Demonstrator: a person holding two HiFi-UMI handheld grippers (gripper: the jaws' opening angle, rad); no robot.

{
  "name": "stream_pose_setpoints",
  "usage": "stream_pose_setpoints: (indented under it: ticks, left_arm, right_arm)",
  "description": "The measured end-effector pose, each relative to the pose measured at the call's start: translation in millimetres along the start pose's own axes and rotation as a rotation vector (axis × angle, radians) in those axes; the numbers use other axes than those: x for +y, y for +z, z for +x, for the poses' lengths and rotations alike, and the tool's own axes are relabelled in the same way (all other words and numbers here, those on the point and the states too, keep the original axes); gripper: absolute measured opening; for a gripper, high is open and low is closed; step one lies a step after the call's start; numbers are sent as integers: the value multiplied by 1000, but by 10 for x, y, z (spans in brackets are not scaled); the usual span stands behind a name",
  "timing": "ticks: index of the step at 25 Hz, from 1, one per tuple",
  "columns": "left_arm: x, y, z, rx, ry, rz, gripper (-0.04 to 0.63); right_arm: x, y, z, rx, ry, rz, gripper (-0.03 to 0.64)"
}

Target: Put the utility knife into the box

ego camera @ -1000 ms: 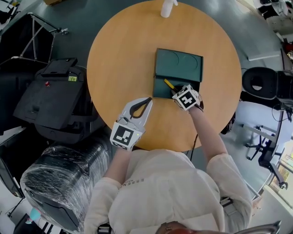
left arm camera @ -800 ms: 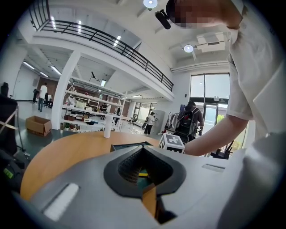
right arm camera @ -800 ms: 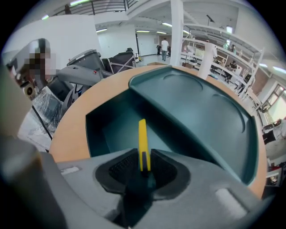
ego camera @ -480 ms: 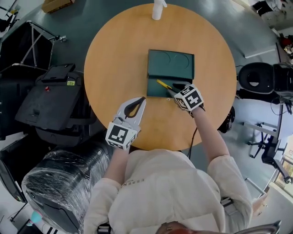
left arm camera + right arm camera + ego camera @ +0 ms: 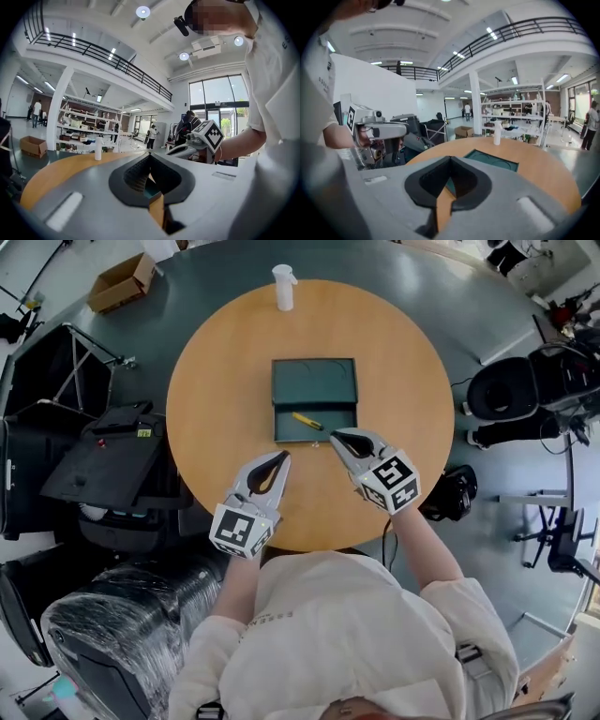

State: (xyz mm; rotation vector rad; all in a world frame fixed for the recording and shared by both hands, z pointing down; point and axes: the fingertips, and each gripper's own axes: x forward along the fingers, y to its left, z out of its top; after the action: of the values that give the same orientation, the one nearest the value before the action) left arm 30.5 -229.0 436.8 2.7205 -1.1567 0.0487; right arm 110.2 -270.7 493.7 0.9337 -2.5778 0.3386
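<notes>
The dark green box (image 5: 314, 382) lies open in the middle of the round wooden table (image 5: 403, 362). The yellow utility knife (image 5: 307, 421) rests in its front half. My right gripper (image 5: 335, 434) hovers just right of the box's front corner, apart from the knife. Its jaws have just been closing and now stand shut with nothing between them. In the right gripper view the box (image 5: 491, 161) lies beyond the right gripper (image 5: 450, 158). My left gripper (image 5: 285, 455) hangs shut and empty in front of the box.
A white spray bottle (image 5: 282, 285) stands at the table's far edge. Black cases (image 5: 103, 465) and a plastic-wrapped chair (image 5: 103, 624) crowd the floor on the left. A black chair (image 5: 502, 390) is on the right, a cardboard box (image 5: 120, 282) at far left.
The right gripper let go of the knife, which now lies in the box, then rose, drew back and shut. The left gripper also lifted a little.
</notes>
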Motion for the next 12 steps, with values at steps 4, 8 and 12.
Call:
stream_pose_setpoints:
  ticks: [4, 8, 12]
  left_arm:
    - [-203, 10, -123, -14, 33, 18, 17]
    - [-384, -63, -229, -9, 62, 0, 17]
    - [-525, -103, -299, -2, 56, -2, 17]
  right_arm:
    - [90, 18, -327, -57, -38, 16, -8]
    - [166, -88, -558, -66, -41, 45, -6]
    - [240, -292, -654, -35, -33, 72, -8]
